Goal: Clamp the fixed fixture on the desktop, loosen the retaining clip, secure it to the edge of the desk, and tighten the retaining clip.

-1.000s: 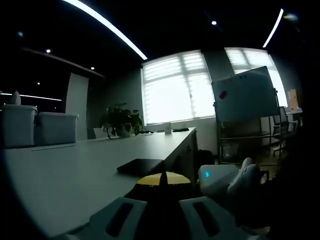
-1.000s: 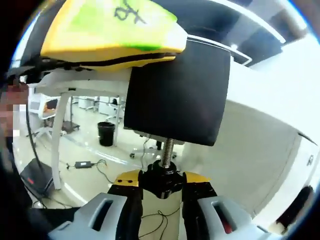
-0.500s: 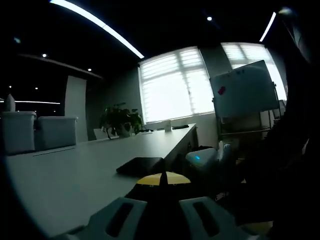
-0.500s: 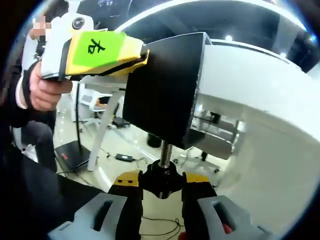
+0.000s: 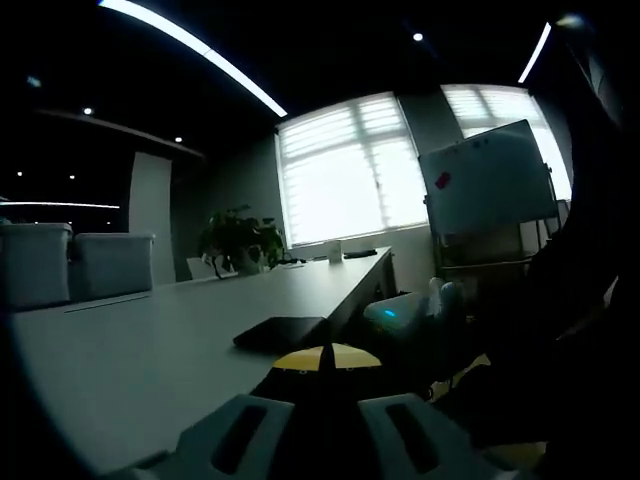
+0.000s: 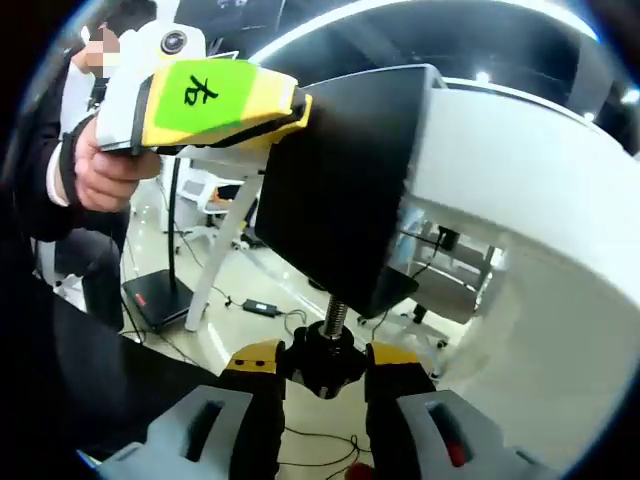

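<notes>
left gripper view: low over the desk (image 5: pixel 150 350), facing along it toward the windows (image 5: pixel 345 170) and whiteboard (image 5: pixel 490 190). right gripper view: from below the desk edge (image 6: pixel 520 190), facing up, very near the black fixture (image 6: pixel 340 200). shared: desk, fixture, left gripper (image 6: pixel 200 100).

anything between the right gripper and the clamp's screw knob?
Nothing visible. The right gripper is shut on the black screw knob under the black clamp, which sits against the white desk edge.

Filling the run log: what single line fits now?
right tool: shut on black screw knob | left tool: holds black clamp fixture | white desk edge: in clamp
</notes>
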The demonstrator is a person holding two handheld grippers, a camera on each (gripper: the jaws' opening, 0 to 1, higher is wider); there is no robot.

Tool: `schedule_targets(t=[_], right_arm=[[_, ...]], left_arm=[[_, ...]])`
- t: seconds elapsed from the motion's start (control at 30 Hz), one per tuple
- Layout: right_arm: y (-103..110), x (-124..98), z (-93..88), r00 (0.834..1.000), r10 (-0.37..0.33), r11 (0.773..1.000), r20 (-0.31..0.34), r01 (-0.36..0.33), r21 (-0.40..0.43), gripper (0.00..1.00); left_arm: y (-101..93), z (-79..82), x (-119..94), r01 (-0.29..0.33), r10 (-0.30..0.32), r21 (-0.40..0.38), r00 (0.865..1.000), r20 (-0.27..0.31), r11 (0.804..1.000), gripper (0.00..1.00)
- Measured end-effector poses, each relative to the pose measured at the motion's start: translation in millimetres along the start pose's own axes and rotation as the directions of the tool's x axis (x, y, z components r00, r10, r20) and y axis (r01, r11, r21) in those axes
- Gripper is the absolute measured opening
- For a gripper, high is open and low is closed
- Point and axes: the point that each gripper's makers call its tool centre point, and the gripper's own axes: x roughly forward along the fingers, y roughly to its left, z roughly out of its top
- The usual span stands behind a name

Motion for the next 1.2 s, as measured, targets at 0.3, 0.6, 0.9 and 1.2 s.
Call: schedule_targets(t=[0.3,0.6,0.9,1.2], right_arm=[[-9,-21,-3.5,0.962,-0.274,0.956,-0.022,0.274,0.102,0.33],[-16,-11,-8.1,0.852,-0.516,0.829,-0.086,0.522,0.201,0.48],[-23,-12,-15.4,0.767,-0.627,0.727,-0.138,0.639,0.251,0.27],[-24,-15,-12.6,0.763,-0.635,0.740,-0.118,0.646,0.187,0.25]], left_arm=[[-0.9,0.3,-1,-0.001,0.001,-0.017,1.000,0.002,1.000,0.01],[-2.4,1.2,-2,0.003,-0.003,-0.042,1.000,0.009,0.999,0.01],[-3.6,0.5,-4,0.007,-0.007,-0.023,1.000,-0.002,1.000,0.01],[-2.7,0.7,-5,0.008,-0.008,-0.024,1.000,0.005,1.000,0.01]])
